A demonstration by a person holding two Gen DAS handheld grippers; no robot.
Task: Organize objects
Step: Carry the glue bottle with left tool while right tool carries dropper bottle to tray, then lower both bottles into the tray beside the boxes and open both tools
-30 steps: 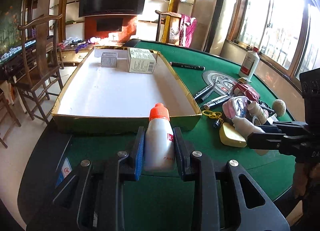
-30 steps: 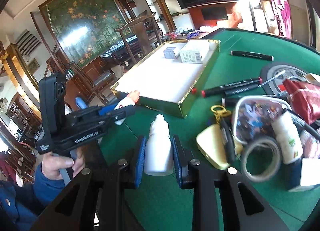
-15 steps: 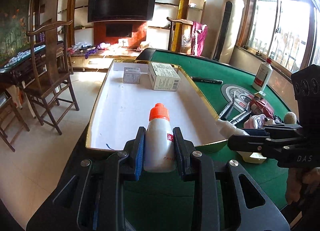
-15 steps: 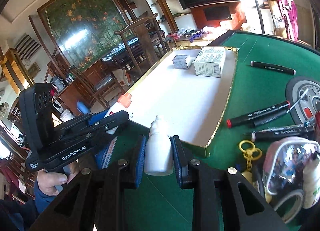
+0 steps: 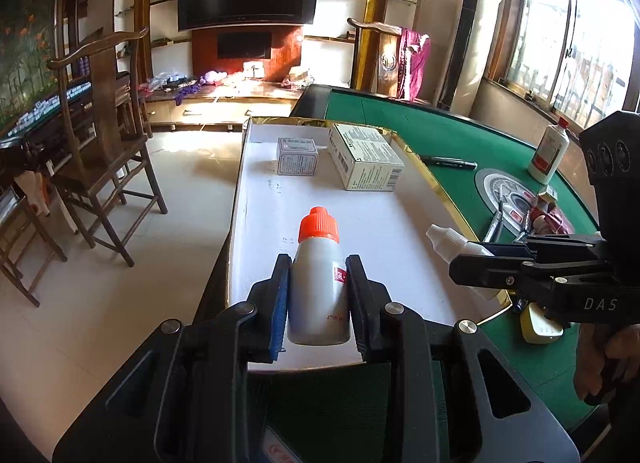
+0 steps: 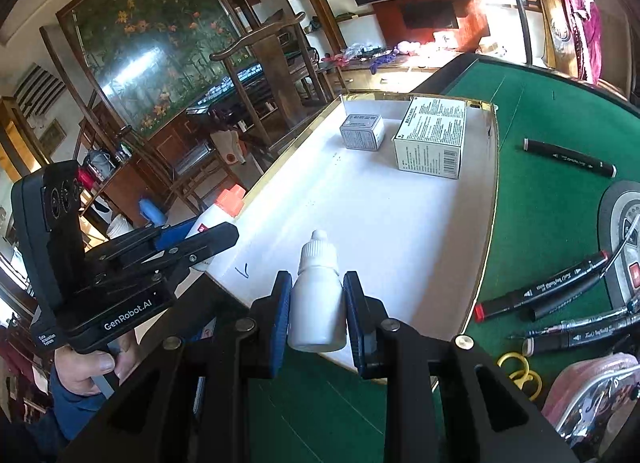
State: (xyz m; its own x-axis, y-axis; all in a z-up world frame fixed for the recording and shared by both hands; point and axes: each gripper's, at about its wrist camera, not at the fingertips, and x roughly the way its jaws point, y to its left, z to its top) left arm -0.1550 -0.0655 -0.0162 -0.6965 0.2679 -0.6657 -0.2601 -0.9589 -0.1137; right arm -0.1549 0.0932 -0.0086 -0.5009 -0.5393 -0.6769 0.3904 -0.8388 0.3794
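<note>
Left gripper (image 5: 319, 295) is clamped on a white bottle with an orange cap (image 5: 319, 283), red print on its label too small to read, held upright over the near end of the gold-rimmed white tray (image 5: 436, 183). Right gripper (image 6: 315, 309), with "DAS" on its body in the left view, squeezes a plain white dropper bottle (image 6: 317, 295), also above the tray's near edge. The left unit's casing reads "GenRobot.AI" in the right view. Ahead of both grippers, at the tray's far end, sit a small grey box (image 5: 297, 156) and a larger printed box (image 5: 366, 162) with a barcode, text illegible. To the right gripper's right, black markers (image 6: 544, 291) lie on green felt (image 6: 540, 203).
</note>
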